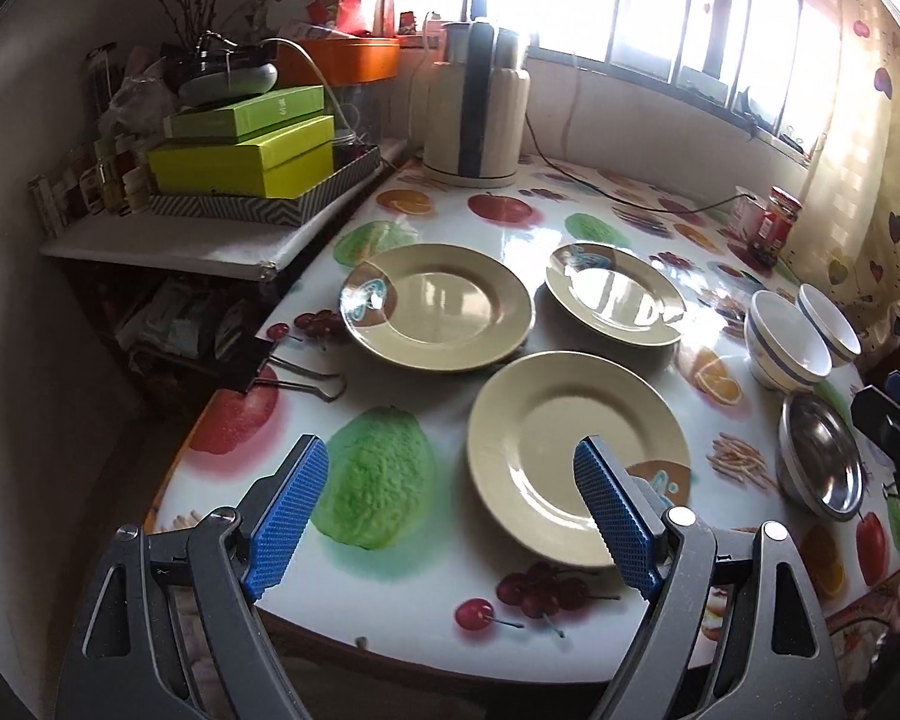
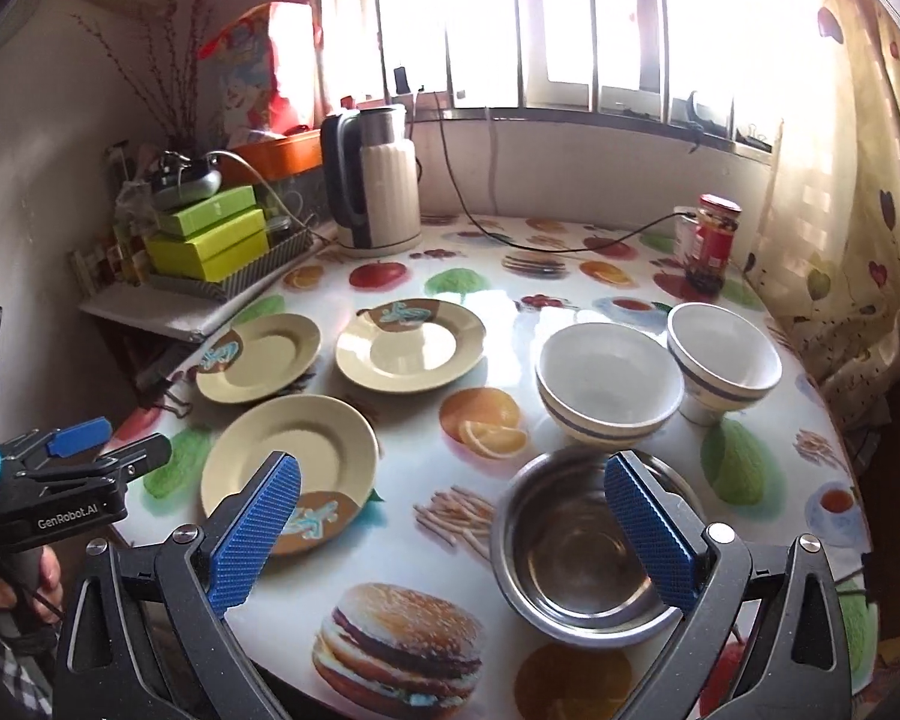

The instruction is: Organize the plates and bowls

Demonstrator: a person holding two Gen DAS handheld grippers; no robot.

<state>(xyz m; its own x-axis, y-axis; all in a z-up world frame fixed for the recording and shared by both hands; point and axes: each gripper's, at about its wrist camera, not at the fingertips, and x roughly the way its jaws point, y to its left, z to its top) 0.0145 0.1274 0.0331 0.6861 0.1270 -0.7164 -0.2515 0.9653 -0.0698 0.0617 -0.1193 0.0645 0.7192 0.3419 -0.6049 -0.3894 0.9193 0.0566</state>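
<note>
Both grippers, left gripper and right gripper, hang at bottom of frame, jaws wide, holding nothing. Three plates sit mid-frame on the table, while bowls cluster right, steel bowl nearest.

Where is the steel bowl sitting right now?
The steel bowl sits on the table's near right side, just in front of the two white bowls, right of the nearest plate.

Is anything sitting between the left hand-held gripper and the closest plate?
Nothing visible. The left hand-held gripper hangs open just short of the nearest plate, with only bare tablecloth below it. The other two plates and the bowls lie farther back or off to the right.
</note>
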